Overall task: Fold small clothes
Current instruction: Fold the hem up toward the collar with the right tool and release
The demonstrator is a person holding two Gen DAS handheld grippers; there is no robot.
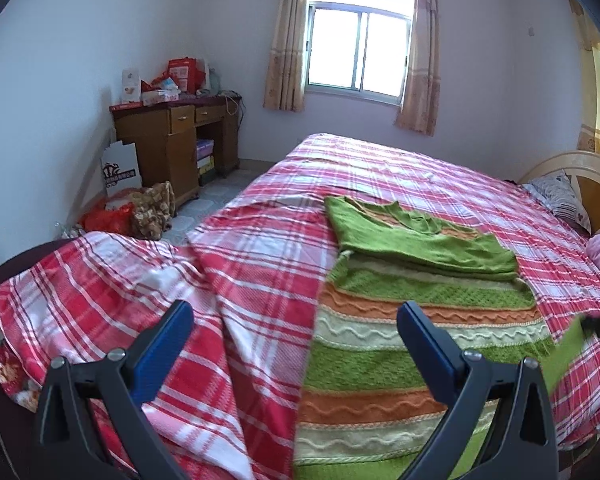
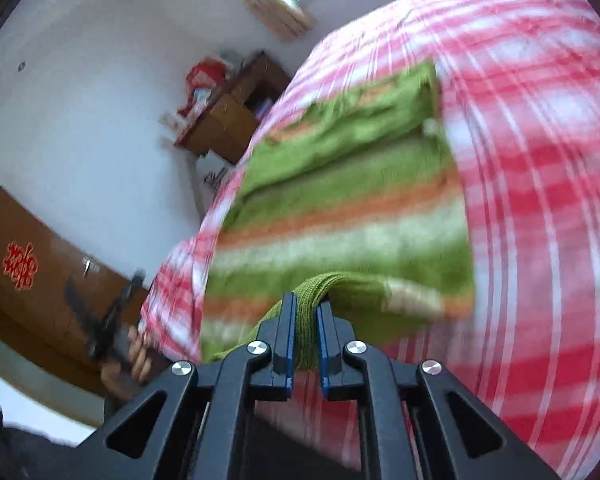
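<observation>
A knit garment (image 1: 380, 360) with green, orange and cream stripes lies flat on the red plaid bedspread (image 1: 240, 280), its plain green upper part (image 1: 420, 240) folded down over the stripes. My left gripper (image 1: 296, 316) hovers open above the garment's left edge with nothing between its fingers. In the right wrist view it shows blurred at the left (image 2: 112, 320), held by a hand (image 2: 136, 364). My right gripper (image 2: 306, 312) is shut on a bunched green edge of the garment (image 2: 340, 208), lifted off the bed. That edge and the gripper show at the far right (image 1: 596, 326).
A wooden desk (image 1: 176, 140) piled with boxes stands in the far left corner, bags (image 1: 140, 208) on the floor beside it. A window (image 1: 360, 52) with curtains is behind the bed. A pillow (image 1: 560, 196) and headboard (image 1: 572, 164) are at the right. A brown door (image 2: 40, 260) shows left.
</observation>
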